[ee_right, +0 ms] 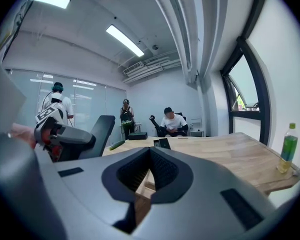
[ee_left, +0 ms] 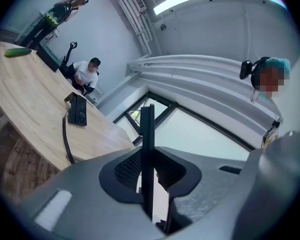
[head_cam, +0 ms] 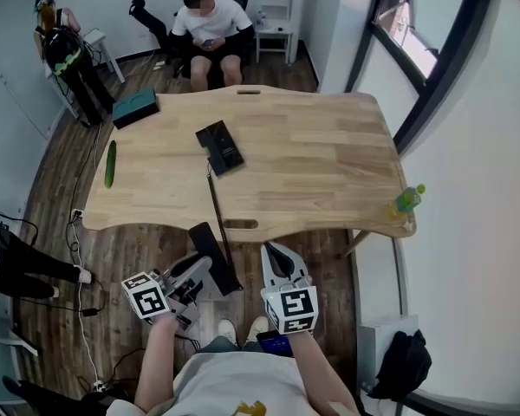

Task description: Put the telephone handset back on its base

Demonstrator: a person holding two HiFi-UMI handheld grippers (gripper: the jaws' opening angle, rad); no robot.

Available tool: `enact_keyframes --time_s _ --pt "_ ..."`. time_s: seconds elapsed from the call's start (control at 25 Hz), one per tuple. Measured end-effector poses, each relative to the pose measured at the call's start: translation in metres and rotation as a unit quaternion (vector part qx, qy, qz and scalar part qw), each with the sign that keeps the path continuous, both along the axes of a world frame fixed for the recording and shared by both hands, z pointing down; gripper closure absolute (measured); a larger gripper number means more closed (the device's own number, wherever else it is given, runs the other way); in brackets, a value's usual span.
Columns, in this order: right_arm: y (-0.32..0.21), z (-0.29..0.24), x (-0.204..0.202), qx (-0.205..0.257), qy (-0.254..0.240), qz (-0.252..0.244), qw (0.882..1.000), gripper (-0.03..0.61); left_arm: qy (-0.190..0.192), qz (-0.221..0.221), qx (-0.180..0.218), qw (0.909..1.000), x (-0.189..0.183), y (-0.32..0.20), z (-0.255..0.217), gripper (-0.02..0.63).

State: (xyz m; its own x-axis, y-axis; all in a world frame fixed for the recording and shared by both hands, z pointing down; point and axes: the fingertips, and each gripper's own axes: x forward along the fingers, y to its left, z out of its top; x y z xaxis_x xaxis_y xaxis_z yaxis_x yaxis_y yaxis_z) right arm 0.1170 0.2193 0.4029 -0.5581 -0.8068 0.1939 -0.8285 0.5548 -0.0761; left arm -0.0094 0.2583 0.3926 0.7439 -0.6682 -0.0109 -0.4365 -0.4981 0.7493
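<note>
The black telephone base (head_cam: pixel 220 147) lies on the wooden table (head_cam: pixel 329 163), towards its far left part. A coiled black cord (head_cam: pixel 215 206) runs from it over the table's near edge down to the black handset (head_cam: pixel 215 263). My left gripper (head_cam: pixel 204 267) is shut on that handset below the table edge; in the left gripper view the handset (ee_left: pixel 147 134) stands edge-on between the pads, with the base (ee_left: pixel 78 110) far off on the left. My right gripper (head_cam: pixel 275 251) hangs beside it on the right, shut and empty (ee_right: pixel 150 151).
A cucumber (head_cam: pixel 110 164) lies at the table's left edge, a teal box (head_cam: pixel 136 107) at the far left corner, a green bottle (head_cam: pixel 406 201) at the right corner. A person (head_cam: pixel 210 29) sits behind the table; a dark bag (head_cam: pixel 403 367) rests on the floor.
</note>
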Motion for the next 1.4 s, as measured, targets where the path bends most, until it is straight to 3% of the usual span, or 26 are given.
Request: enact_keyframes --time_s 0.4,0.8,1.08,1.4 --pt "0.001 0.002 0.005 -0.006 -0.015 -0.001 1.0 0.574 -0.001 0.003 -0.002 1.0 0.003 -0.002 -0.004 0.543" --pt "-0.028 0.009 0.006 -0.012 -0.013 -0.005 1.0 0.574 0.023 -0.006 -0.027 0.9993 -0.004 -0.034 0.004 0.543" --pt "-0.084 0.021 0.004 -0.017 -0.001 -0.002 1.0 0.574 0.047 -0.009 -0.035 0.9982 -0.015 -0.097 0.015 0.543" --pt "-0.183 0.028 -0.011 -0.029 0.022 0.007 0.999 0.574 0.059 -0.006 -0.05 0.997 -0.04 -0.202 0.025 0.543"
